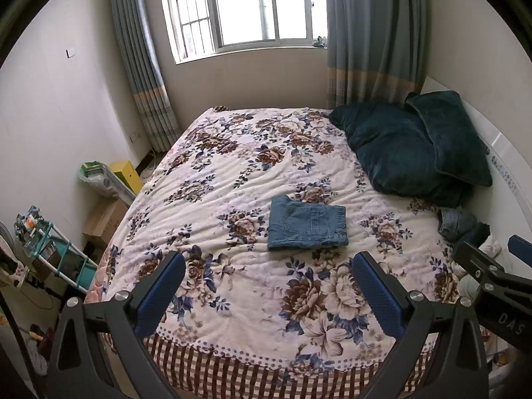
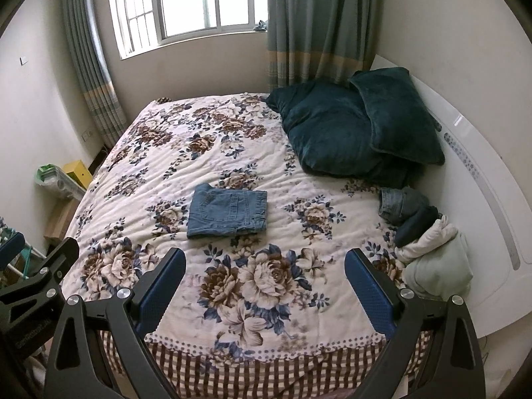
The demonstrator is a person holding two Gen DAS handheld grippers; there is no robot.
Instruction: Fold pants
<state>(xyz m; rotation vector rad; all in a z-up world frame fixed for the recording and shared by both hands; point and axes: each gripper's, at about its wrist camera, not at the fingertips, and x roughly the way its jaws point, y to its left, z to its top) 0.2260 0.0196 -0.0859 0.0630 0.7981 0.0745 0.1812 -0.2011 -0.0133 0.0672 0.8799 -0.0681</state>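
Note:
A pair of blue denim pants (image 1: 306,223) lies folded into a flat rectangle in the middle of the floral bedspread (image 1: 232,173); it also shows in the right wrist view (image 2: 228,210). My left gripper (image 1: 268,261) is open and empty, held above the bed's near edge, short of the pants. My right gripper (image 2: 265,256) is open and empty, also near the front edge. The right gripper's fingers (image 1: 478,262) show at the right of the left wrist view. The left gripper's fingers (image 2: 63,256) show at the left of the right wrist view.
Two dark teal pillows (image 2: 349,126) lie at the back right by the white headboard (image 2: 482,179). A heap of other clothes (image 2: 422,236) sits at the bed's right edge. Boxes and a rack (image 1: 60,252) stand on the floor at left. A window (image 1: 239,10) is behind.

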